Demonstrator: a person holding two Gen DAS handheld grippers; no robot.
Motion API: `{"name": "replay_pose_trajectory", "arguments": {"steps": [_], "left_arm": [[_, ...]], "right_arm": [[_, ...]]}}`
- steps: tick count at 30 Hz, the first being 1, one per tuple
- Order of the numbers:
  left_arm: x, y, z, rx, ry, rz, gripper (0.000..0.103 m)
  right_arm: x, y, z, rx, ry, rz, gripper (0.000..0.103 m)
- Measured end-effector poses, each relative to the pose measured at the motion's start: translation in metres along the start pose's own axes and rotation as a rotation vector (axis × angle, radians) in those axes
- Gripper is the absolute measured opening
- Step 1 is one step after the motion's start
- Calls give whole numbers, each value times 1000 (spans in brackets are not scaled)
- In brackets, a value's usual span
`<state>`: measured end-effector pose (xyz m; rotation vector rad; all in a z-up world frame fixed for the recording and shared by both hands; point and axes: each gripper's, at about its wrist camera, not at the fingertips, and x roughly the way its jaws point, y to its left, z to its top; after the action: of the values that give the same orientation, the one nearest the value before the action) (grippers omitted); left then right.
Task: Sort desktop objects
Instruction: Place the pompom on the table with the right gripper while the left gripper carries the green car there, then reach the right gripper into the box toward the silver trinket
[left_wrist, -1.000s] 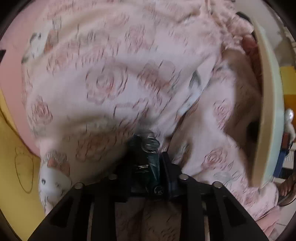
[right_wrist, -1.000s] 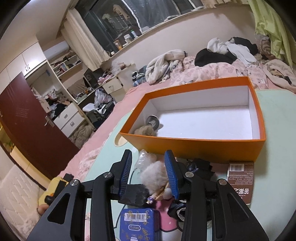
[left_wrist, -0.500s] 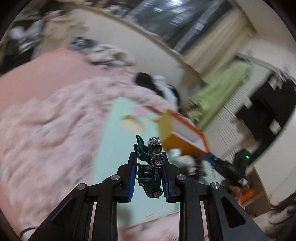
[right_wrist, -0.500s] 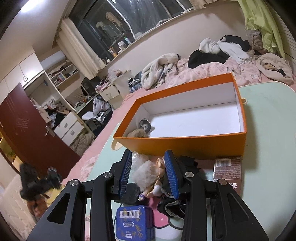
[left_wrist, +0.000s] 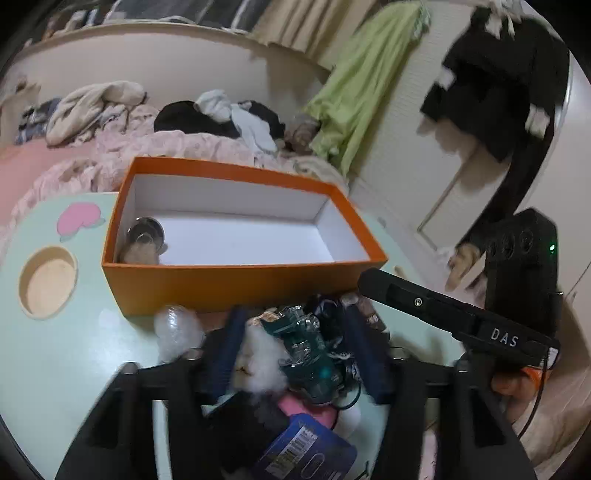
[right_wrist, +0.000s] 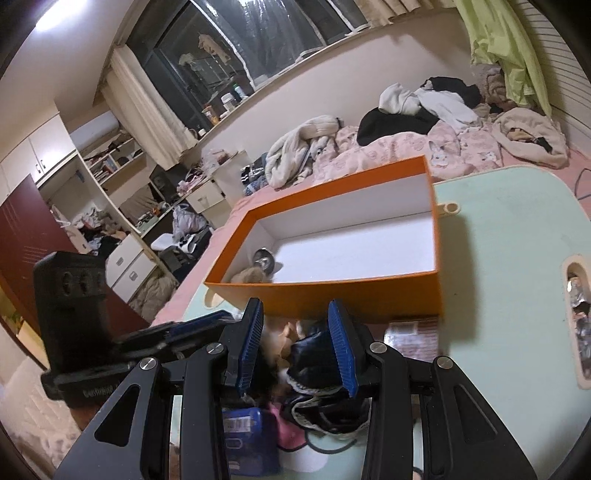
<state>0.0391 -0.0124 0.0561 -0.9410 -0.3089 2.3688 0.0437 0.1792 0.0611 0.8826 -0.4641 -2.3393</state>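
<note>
Left tool (left_wrist: 295, 354) blurs, jaws opening around the smeared toy car (left_wrist: 306, 350).

"DAS" stands on the right hand-held gripper (left_wrist: 504, 338); tin's (left_wrist: 306, 452) barcode label seems illegible.

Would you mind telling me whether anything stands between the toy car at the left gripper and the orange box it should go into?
Only the orange box's near wall: the toy car sits low between the left gripper's opening jaws, in front of it. The box is open-topped and mostly bare inside.

Orange box (left_wrist: 236, 284) interior — mostly free
</note>
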Motion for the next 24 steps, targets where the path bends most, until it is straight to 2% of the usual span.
{"name": "replay_pose_trajectory", "arguments": {"steps": [3, 6, 7, 10, 11, 13, 16, 21, 22, 24], "left_arm": [[-22, 15, -8, -61, -72, -16, 72], [-40, 26, -15, -97, -145, 71, 78], [-45, 28, -18, -100, -169, 102, 82], [-65, 34, -31, -114, -257, 230, 88], [-68, 36, -34, -129, -283, 248, 89], [-74, 44, -41, -162, -309, 249, 91], [-72, 54, -42, -183, -284, 229, 91], [-69, 62, -44, -189, -272, 196, 91], [-68, 63, -44, -191, -272, 192, 91], [-68, 62, -46, -197, -271, 183, 91]], "right_arm": [[-1, 2, 13, -14, 1, 27, 38], [9, 11, 41, -39, 11, 58, 38], [19, 16, 52, -47, 41, 66, 39], [72, 33, 76, -71, 248, 28, 39], [96, 35, 82, -47, 316, 33, 39], [130, 33, 87, 10, 384, 64, 39], [176, 29, 91, 73, 467, 54, 39], [220, 32, 85, 0, 573, -49, 39], [222, 32, 83, -5, 585, -49, 37], [223, 35, 84, -38, 581, -53, 25]]}}
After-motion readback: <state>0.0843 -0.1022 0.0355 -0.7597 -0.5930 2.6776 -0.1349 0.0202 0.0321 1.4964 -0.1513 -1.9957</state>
